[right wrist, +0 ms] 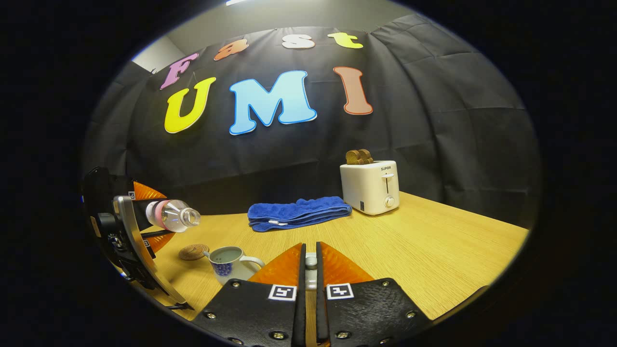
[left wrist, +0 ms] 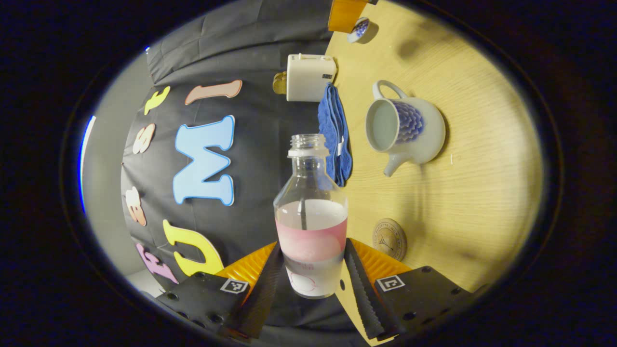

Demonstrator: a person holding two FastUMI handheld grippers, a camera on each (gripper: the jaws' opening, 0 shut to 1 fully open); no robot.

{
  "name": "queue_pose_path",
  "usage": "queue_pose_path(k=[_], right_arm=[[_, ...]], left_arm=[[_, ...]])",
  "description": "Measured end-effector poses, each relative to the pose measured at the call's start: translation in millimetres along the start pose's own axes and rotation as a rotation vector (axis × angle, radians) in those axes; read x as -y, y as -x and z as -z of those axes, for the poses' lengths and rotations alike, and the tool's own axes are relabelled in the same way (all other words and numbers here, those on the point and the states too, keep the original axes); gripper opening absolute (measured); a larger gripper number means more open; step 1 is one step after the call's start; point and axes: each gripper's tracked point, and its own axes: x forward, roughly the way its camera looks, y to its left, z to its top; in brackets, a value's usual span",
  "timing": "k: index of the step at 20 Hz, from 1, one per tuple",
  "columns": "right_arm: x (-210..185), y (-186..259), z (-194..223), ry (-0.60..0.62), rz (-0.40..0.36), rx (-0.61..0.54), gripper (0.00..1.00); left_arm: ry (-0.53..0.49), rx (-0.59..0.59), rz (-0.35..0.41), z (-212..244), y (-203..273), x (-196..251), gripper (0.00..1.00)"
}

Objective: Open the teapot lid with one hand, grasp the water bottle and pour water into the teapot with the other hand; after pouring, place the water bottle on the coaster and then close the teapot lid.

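At lower centre of the left gripper view, the left gripper (left wrist: 311, 279) clamps the tilted water bottle (left wrist: 311, 217). Low in the right gripper view, the right gripper (right wrist: 311, 262) pinches something small, perhaps the lid, mostly hidden.

Wooden table (right wrist: 434, 250). Toaster (right wrist: 370, 187) at the back edge by the wall, folded blue towel (right wrist: 299, 212) just beside it. Open teapot (right wrist: 230, 262) further forward, round coaster (right wrist: 193, 251) near it. Small patterned cup (left wrist: 360, 29) and an orange object (left wrist: 345, 14) at one far corner.
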Motion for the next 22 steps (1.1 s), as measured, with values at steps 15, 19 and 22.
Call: queue_pose_path(k=[15,19,22], right_arm=[[2,3,2,-0.012,-0.006,-0.001,0.08],[1,3,2,-0.013,-0.009,-0.002,0.08],[2,4,1,-0.014,-0.008,0.001,0.08]], left_arm=[[-0.225,-0.011,-0.010,-3,-12,-11,0.87],[-0.266,-0.015,-0.021,-3,-14,-16,0.87],[-0.280,-0.017,-0.026,-3,-13,-20,0.87]])
